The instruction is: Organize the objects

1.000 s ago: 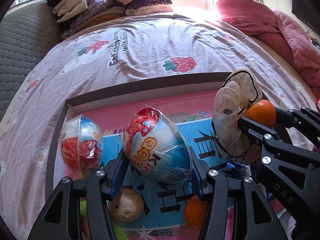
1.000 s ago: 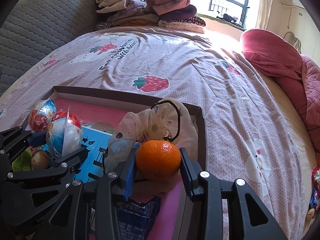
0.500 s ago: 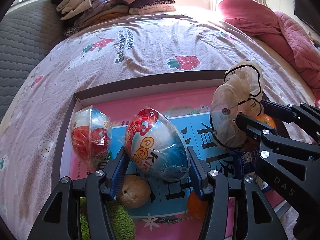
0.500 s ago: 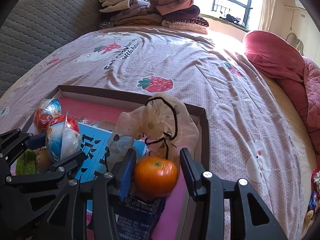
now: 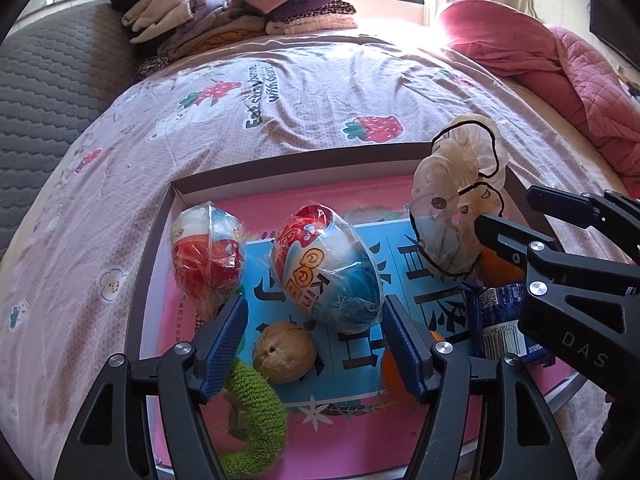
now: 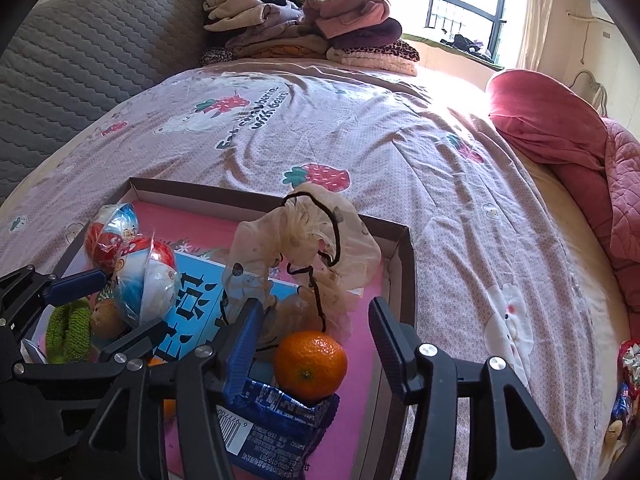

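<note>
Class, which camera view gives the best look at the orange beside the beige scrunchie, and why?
The right wrist view: the orange shows whole, resting on the blue packet between the right gripper's open jaws. In the left wrist view only a sliver shows behind that gripper and the scrunchie.

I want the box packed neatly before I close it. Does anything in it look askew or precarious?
Yes. The orange sits perched on the crumpled blue snack packet rather than on the box floor, so it may roll. The sheer scrunchie stands up above the box's wall. The wrapped toy egg lies tilted.
</note>
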Tool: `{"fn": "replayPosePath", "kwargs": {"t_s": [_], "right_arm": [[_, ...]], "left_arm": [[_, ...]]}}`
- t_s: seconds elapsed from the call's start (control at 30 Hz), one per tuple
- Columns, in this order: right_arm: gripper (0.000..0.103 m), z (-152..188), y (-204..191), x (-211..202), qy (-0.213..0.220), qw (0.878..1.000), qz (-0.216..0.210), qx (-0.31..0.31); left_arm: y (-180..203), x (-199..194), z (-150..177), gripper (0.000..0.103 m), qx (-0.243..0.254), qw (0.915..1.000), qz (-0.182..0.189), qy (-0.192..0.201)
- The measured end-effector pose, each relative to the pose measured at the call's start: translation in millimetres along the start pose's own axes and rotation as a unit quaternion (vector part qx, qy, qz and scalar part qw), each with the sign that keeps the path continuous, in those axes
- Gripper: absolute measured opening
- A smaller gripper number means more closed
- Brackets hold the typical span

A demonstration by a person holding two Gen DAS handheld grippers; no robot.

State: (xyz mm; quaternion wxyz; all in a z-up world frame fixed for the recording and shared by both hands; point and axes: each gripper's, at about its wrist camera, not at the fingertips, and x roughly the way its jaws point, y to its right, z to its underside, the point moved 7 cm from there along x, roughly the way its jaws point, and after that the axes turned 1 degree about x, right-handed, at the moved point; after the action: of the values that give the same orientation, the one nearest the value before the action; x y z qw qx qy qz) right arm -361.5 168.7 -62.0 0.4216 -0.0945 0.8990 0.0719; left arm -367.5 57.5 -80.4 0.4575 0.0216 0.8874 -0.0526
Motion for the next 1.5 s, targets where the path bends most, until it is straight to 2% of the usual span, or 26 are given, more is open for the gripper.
{"fn": "replayPosePath", "kwargs": {"t_s": [0.47, 0.87, 1.5], "right_arm": [[0.06, -15.6, -5.3, -68.8, 0.055, 0.998, -0.027, 0.024], [0.067, -21.8, -4.7, -136.9, 0.106, 0.993, -0.031, 0.032], [0.069, -4.2, -19.1, -221.6, 0.181, 0.982, -0.033, 0.044]], "left_arm": [[-6.5, -57.1, -9.2, 0.074, -0.014, 0.9991, -0.007, 0.039], [-9.6, -117.2, -12.7, 0.075, -0.019, 0.9968, -0.013, 0.077], [-15.7, -191.1, 11.9, 0.077, -0.027, 0.9927, -0.024, 0.115]]}}
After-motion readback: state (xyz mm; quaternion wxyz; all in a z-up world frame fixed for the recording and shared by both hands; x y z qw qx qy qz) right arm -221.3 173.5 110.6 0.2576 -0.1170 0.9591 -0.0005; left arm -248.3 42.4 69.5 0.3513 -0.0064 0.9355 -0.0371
